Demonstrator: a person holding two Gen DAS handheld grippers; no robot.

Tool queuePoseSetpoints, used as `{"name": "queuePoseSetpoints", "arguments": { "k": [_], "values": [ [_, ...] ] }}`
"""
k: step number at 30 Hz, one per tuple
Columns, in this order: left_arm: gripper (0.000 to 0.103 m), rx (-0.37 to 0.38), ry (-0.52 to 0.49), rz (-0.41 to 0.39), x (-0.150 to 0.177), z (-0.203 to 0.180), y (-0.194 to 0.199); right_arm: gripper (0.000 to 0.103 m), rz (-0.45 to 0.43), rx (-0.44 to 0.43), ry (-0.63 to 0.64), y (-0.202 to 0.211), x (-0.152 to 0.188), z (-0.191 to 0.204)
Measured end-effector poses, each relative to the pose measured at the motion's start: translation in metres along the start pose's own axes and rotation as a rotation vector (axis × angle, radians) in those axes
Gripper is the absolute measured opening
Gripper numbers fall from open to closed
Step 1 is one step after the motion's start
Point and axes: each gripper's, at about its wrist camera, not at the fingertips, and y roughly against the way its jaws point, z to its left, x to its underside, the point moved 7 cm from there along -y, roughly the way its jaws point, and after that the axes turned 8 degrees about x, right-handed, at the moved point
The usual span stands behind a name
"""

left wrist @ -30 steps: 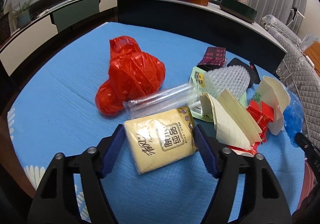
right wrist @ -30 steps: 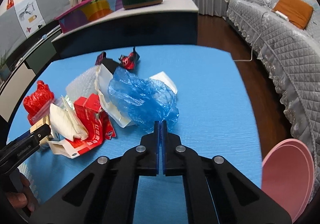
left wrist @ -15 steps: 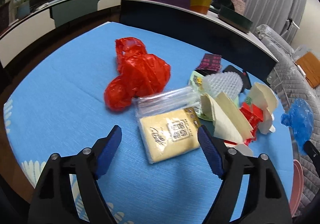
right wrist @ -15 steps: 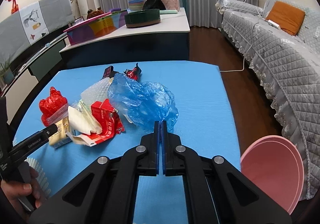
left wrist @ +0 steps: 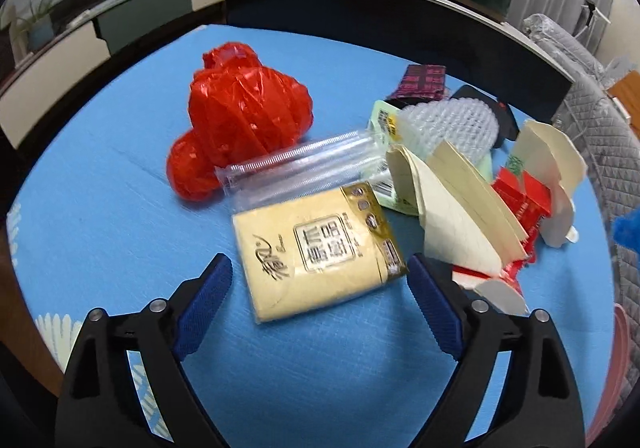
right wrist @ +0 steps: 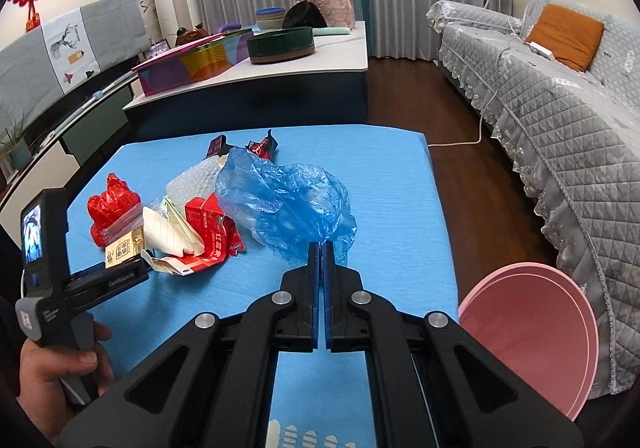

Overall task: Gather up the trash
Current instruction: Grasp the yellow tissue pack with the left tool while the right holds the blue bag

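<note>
Left wrist view: the left hand-held gripper [left wrist: 316, 298], jaws opening around the tissue pack [left wrist: 316, 244], untouched, could push it away, while the right hand-held gripper [right wrist: 320, 252], pinching the blue bag [right wrist: 288, 204], may lose it.

Tissue pack [left wrist: 316, 248] before straw sleeve [left wrist: 300, 164]; crumpled bag [left wrist: 240, 116] behind; cartons [left wrist: 456, 208] right.

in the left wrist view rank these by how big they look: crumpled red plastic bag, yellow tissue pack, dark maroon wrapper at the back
1. Crumpled red plastic bag and yellow tissue pack: look alike in size; the pack lies nearer the camera, so unranked.
2. Dark maroon wrapper: clearly smallest, though farthest away.
</note>
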Motion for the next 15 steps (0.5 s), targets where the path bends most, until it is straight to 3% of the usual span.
{"name": "queuePoseSetpoints", "arguments": {
  "k": [3,15],
  "values": [
    [0.078,-0.018,-0.002,-0.016,-0.002,0.000,0.003,0.002,-0.008,0.000,0.003,0.004,0.000,-0.001],
    [0.075,-0.001,-0.035,-0.124,-0.008,-0.003,0.041,0.002,-0.050,0.013,0.007,0.030,0.001,-0.005]
  ]
}}
